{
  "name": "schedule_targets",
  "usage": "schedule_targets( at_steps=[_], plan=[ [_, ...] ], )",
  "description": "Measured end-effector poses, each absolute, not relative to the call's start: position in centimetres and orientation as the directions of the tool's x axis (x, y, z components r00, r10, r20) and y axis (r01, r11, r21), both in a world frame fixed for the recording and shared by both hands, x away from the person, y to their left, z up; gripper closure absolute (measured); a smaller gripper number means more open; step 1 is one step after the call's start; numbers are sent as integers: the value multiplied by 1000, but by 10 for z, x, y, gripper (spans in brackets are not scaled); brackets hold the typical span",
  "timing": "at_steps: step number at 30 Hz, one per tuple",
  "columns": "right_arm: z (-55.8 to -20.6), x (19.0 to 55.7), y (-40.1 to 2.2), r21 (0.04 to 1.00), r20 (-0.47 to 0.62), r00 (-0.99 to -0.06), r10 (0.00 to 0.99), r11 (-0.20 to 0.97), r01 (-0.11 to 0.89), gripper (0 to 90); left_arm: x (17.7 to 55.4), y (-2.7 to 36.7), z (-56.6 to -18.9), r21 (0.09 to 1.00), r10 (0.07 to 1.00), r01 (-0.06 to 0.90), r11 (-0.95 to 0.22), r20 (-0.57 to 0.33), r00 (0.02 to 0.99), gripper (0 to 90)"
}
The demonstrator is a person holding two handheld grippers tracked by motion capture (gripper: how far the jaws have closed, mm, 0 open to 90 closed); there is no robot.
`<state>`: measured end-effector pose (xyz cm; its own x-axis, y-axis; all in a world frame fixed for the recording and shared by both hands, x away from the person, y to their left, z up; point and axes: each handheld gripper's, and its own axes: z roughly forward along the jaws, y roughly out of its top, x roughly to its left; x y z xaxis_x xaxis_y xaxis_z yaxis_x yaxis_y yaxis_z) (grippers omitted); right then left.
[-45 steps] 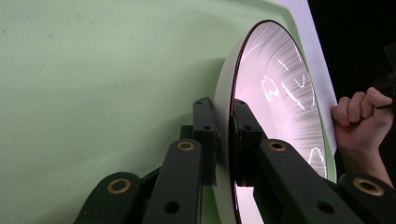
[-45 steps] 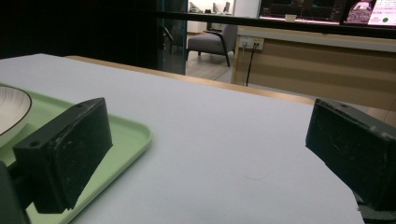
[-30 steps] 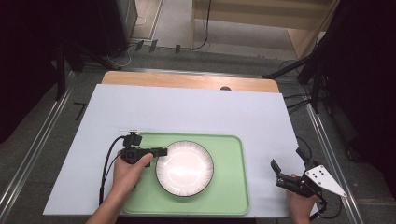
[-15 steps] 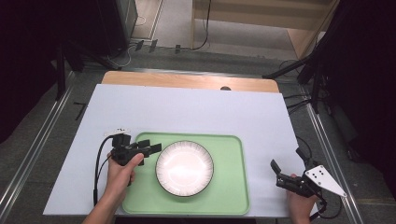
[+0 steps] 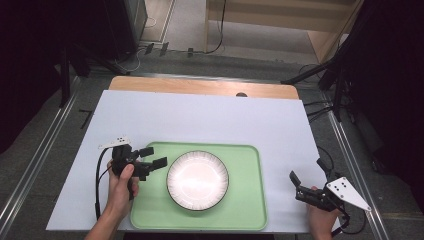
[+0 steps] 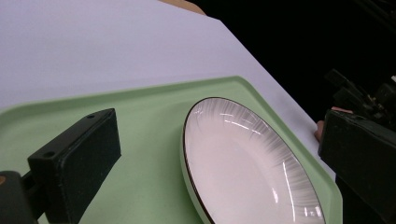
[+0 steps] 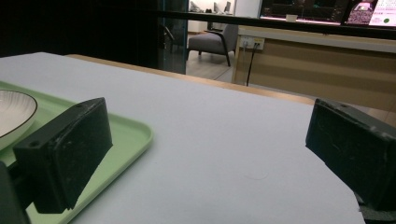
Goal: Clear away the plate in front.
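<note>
A white ribbed plate with a dark rim [image 5: 197,180] lies flat in the middle of a light green tray [image 5: 245,200]. My left gripper [image 5: 152,157] hovers over the tray's left edge, just left of the plate and pointing at it. Its jaws have just been opening and now stand wide, with nothing held between them. In the left gripper view the plate [image 6: 243,163] lies ahead of the left gripper [image 6: 224,140] on the tray [image 6: 140,107]. My right gripper [image 5: 307,170] rests open at the table's front right corner, right of the tray. In the right gripper view the right gripper [image 7: 210,140] has bare table between its jaws.
A pale grey-blue mat [image 5: 210,120] covers the table, with a wooden strip [image 5: 200,86] along its far edge. The tray's right edge [image 7: 126,135] lies just left of the right gripper. Metal rails and cables run on the floor around the table.
The left gripper was at the plate's left rim with narrow jaws; it has opened wide and drawn back to the left, off the plate. The plate and right gripper have not moved.
</note>
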<state>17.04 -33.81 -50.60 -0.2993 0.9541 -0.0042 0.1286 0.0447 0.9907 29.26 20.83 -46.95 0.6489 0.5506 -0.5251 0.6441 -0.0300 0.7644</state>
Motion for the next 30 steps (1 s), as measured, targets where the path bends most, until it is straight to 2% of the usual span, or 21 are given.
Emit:
schedule_targets(
  at_steps=[15, 23, 24, 30],
  plan=[
    [-506, 170, -338, 990, -6, -301, 954, 47, 129, 7, 284, 250, -472, 821, 638, 571, 26, -453, 622, 0],
    [-506, 170, -338, 991, -6, -301, 954, 47, 129, 7, 280, 265, -472, 847, 688, 531, 18, -396, 608, 0],
    [-506, 170, -338, 991, -6, -301, 954, 47, 129, 7, 278, 269, -473, 858, 710, 513, 4, -364, 603, 0],
    [-506, 170, -338, 991, -6, -299, 954, 46, 129, 7, 275, 279, -478, 862, 733, 506, 0, -345, 587, 0]
  ],
)
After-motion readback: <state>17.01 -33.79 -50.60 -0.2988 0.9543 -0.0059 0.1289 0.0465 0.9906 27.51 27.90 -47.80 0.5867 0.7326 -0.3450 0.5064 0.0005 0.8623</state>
